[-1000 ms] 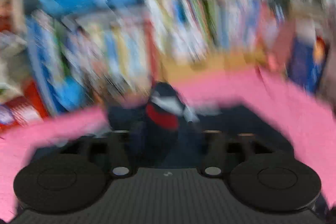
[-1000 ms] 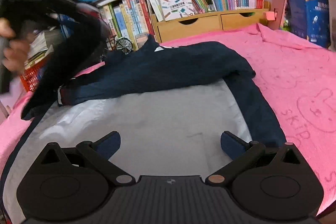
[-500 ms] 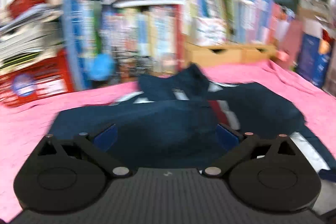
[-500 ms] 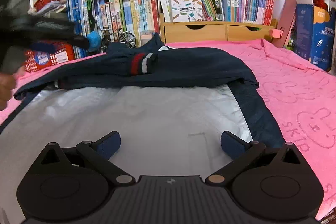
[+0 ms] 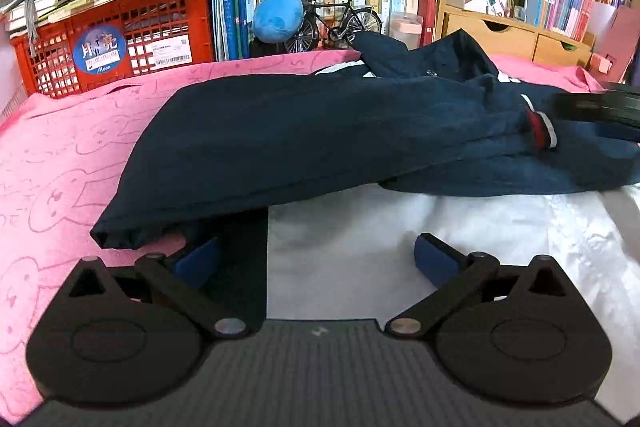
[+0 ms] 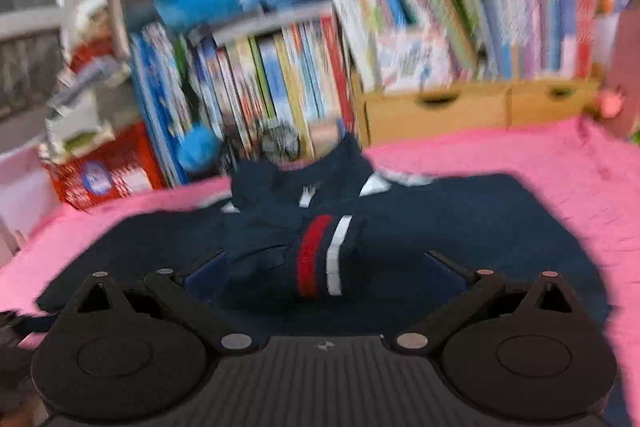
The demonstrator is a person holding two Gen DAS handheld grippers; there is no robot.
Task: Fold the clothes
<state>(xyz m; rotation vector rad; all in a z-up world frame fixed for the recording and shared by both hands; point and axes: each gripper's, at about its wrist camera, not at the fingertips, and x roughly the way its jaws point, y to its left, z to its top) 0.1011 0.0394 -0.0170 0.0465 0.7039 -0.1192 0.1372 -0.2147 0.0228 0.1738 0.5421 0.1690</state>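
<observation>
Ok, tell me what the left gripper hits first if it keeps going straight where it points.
Probably the jacket's white lining just ahead of the open left gripper, then the folded navy sleeve beyond; depth is uncertain.

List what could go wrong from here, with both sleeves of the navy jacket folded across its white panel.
1. The folded left sleeve hangs loosely over the jacket's edge above the left gripper, whose jaws stand open and empty; a forward push could drag it back out.
2. The right gripper is open just behind the striped cuff; closing there could bunch both sleeves.
3. The right wrist view is blurred, so its aim is uncertain.
</observation>
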